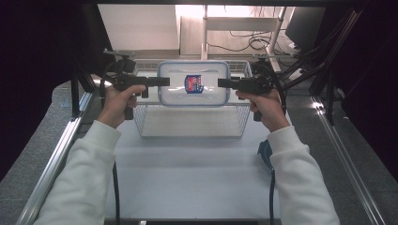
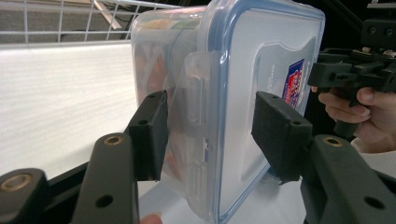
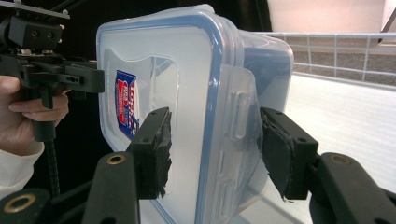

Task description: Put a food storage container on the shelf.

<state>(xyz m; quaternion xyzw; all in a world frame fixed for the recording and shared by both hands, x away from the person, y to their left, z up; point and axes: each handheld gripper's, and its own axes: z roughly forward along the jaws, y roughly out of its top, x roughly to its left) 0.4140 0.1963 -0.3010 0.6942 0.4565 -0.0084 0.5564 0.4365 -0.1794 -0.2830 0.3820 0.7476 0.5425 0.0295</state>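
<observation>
Two-handed carry of a clear rectangular plastic food container with a blue-rimmed snap lid and a red-and-blue label (image 1: 194, 84). The container is in the air, held level over the white wire basket (image 1: 141, 124) that stands at the far side of the white table top (image 1: 187, 173).

Left gripper (image 1: 164, 81): jaws clenched on the container's left end, one pad (image 2: 150, 135) against the base, the other on the lid, straddling the side latch (image 2: 198, 105). Right gripper (image 1: 223, 83): the same hold on the opposite end, pads (image 3: 153, 151) pressing lid and base with the right-hand latch between them. A blue object (image 1: 265, 152) lies on the table beside the right sleeve; identity not clear.

Judgement: step in hand is lifting or lowering the container relative to the basket; direction cannot be told from this moment.

Notes for doing it well:
- Keep both hands at equal height so the lid stays level and the contents do not slide.
- Keep the spacing between the hands constant; pulling apart would slip the pads off the ends.
- Hold the squeeze steady; the walls are smooth, and a worn pad on the right gripper may grip less.
- Keep the container centred between the basket's wire walls and clear of the rim.
</observation>
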